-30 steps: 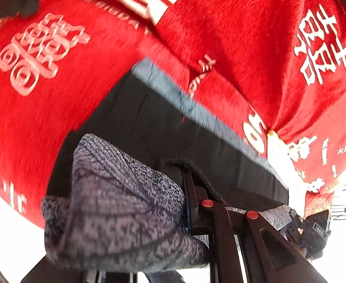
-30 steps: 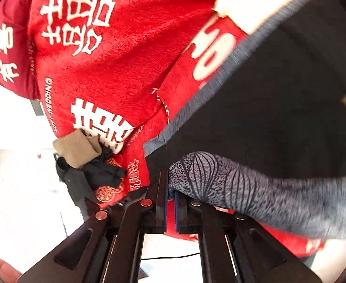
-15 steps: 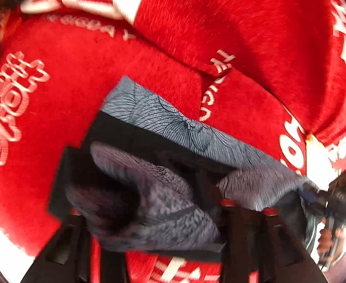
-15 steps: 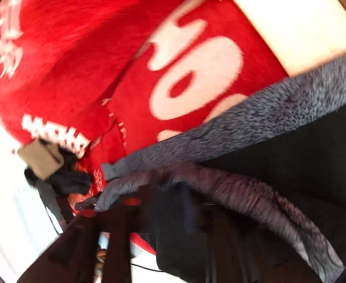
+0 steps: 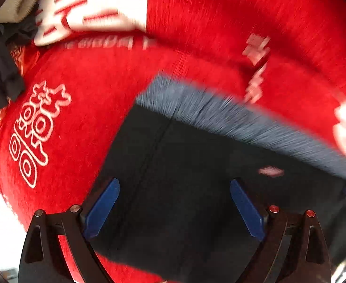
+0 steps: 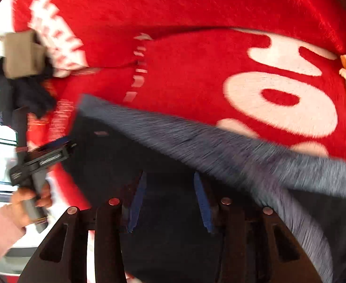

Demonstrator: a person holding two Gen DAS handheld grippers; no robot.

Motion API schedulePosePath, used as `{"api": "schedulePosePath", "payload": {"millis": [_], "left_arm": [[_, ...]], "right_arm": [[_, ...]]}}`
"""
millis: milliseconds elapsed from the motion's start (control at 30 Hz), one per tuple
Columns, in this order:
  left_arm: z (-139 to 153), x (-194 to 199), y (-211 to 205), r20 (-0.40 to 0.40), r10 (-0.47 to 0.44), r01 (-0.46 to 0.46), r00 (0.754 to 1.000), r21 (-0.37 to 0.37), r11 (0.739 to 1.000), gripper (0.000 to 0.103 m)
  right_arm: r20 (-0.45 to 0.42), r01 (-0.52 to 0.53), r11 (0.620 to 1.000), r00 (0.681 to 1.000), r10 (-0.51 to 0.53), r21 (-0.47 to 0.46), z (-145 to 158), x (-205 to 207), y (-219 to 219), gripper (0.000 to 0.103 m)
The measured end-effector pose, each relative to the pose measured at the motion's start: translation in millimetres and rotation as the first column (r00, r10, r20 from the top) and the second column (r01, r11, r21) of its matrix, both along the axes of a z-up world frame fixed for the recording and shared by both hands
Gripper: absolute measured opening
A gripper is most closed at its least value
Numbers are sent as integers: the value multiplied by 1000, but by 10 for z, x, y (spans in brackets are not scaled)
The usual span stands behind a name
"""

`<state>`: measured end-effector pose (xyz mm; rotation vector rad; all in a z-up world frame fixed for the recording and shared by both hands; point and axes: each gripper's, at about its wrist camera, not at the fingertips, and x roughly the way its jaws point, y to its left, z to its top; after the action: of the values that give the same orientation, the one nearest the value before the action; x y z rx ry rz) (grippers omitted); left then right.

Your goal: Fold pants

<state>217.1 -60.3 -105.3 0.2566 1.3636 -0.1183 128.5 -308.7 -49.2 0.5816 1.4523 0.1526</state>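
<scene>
Both tongs stand apart and hold nothing: the left gripper and the right gripper hover over the pants, blue pads spread wide. Dark pants lie folded flat on a red blanket with white lettering, grey waistband along the far edge. Off left, a hand grips the left handle, near a pile of dark and tan cloth.

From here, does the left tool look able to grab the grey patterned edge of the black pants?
Probably yes. The left tool is open above the black pants, and the grey patterned edge lies uncovered just ahead on the red blanket, nothing between.
</scene>
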Motion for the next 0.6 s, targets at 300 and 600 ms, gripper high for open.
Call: {"api": "schedulePosePath", "payload": {"millis": [300,600], "left_arm": [[435,-580,-29,4,-111,111,994,22,994,96],[692,-1401,-930,-86,-319,305,944,-140,942,96]], "right_arm": [[54,237,969,969,-241,71,476,-536,-702,55],[-8,476,877,879,-476,64,842,-1901,-992,57]]}}
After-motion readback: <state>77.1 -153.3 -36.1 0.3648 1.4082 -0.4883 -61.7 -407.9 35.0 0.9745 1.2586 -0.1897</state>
